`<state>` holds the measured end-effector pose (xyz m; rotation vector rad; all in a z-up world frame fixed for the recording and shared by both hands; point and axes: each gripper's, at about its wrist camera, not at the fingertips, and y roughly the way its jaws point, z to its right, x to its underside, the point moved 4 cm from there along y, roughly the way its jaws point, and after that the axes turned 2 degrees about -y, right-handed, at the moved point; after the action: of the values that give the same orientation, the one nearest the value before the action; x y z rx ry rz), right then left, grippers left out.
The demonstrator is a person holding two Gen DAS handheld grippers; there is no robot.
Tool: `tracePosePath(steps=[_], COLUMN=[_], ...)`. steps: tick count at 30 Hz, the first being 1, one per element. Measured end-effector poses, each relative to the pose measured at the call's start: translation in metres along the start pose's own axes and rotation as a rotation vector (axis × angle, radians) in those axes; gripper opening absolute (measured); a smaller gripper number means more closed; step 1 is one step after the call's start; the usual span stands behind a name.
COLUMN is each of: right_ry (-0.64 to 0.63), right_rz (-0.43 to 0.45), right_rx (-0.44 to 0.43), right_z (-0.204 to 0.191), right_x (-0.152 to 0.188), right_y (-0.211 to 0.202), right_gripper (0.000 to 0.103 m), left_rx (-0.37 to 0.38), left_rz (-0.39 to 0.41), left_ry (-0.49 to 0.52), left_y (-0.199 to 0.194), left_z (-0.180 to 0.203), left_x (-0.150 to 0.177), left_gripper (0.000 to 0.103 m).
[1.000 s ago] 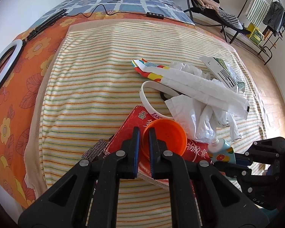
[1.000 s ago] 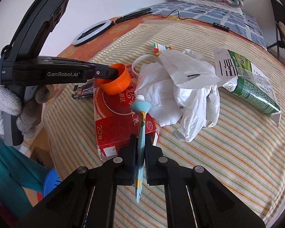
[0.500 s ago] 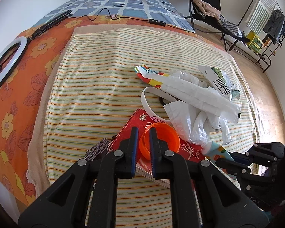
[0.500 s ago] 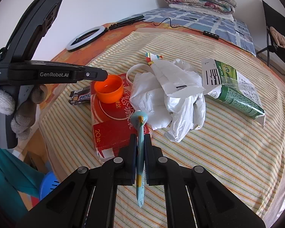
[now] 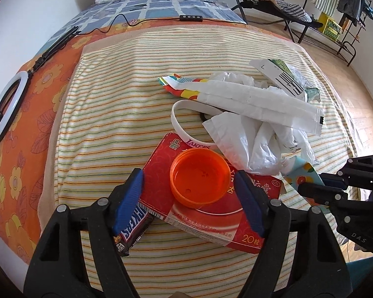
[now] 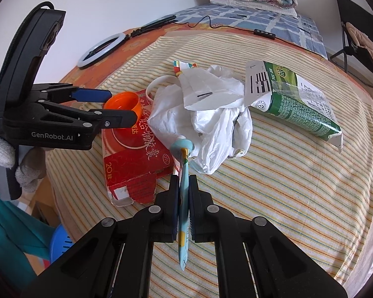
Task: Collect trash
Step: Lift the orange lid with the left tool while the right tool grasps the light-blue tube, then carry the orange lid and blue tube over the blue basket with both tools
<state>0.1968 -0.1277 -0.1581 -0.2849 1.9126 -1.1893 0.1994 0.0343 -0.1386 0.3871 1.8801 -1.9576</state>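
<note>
Orange cap point(image 5: 200, 177) sits mouth-up on red box point(image 5: 211, 206), between jaws of my left gripper point(image 5: 189, 198), spread wide, touching nothing. Right gripper point(image 6: 184, 188) pinches flat blue tube point(image 6: 182, 171), nozzle forward, ready for binning I guess. Trash heaped on bed point(image 6: 298, 186).

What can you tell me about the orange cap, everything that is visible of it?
The orange cap is round, shallow and looks like translucent plastic, with its hollow side up and a few small marks on its inner floor. It rests on the flat red box, close to the white plastic bag. The left gripper is open around it; the blue pads do not touch it.
</note>
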Motion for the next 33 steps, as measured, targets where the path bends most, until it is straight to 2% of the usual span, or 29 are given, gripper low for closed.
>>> tracePosePath(steps=[1, 3, 4, 10, 20, 26, 33], right_ry=[-0.001, -0.004, -0.006, -0.002, -0.014, 0.003, 0.018], right_rz=[0.000, -0.003, -0.004, -0.014, 0.064, 0.090, 0.122], right_rx=[0.000, 0.000, 0.000, 0.007, 0.021, 0.011, 0.004], right_z=[-0.001, -0.002, -0.003, -0.005, -0.016, -0.031, -0.060], right_x=[0.000, -0.001, -0.001, 0.000, -0.005, 0.004, 0.027], right_y=[0.000, 0.001, 0.002, 0.006, -0.025, -0.053, -0.082], right_gripper=[0.006, 0.006, 0.006, 0.006, 0.006, 0.006, 0.006], left_rx=[-0.004, -0.010, -0.005, 0.003, 0.009, 0.029, 0.054], left_rz=[0.000, 0.008, 0.008, 0.034, 0.111, 0.131, 0.136], left_ry=[0.010, 0.030, 0.034, 0.031, 0.058, 0.098, 0.138], left_y=[0.001, 0.002, 0.002, -0.005, -0.045, -0.074, -0.104], left_z=[0.001, 0.002, 0.003, 0.001, 0.005, 0.011, 0.020], left_x=[0.000, -0.001, 0.000, 0.001, 0.007, 0.034, 0.081], left_gripper=[0.065, 0.058, 0.049, 0.049, 0.048, 0.048, 0.048])
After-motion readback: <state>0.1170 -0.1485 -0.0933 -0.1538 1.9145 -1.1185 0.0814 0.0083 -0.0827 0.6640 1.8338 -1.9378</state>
